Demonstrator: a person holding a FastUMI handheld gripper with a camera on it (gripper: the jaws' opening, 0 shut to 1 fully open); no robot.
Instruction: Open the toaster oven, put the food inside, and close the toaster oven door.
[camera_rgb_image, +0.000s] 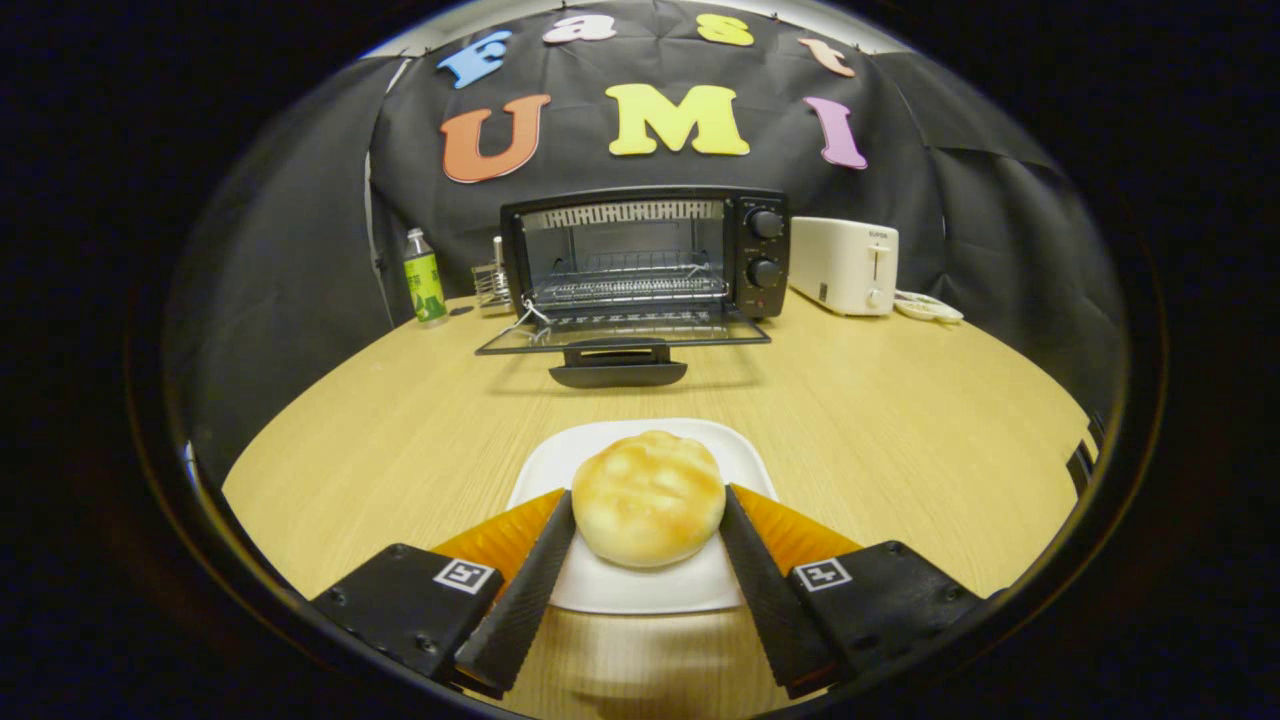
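Bun (648, 497), round and golden, sits on a square white plate (620, 592) between the gripper (648, 510) jaws, which flank it narrowly; contact unclear. Beyond the plate stands the open toaster oven (645, 262) with a wire rack inside.

A: A pale golden bun (648, 497), browned in patches, is seen on a plain white plate (640, 590).

B: A light wood grain is shown by the table (400, 420). Beyond, the toaster oven (645, 255) is finished in black, its rack silver.

A: A cream-white toaster (845, 265) is noted beside it, and a bottle (424, 277) labelled in green with a white cap.
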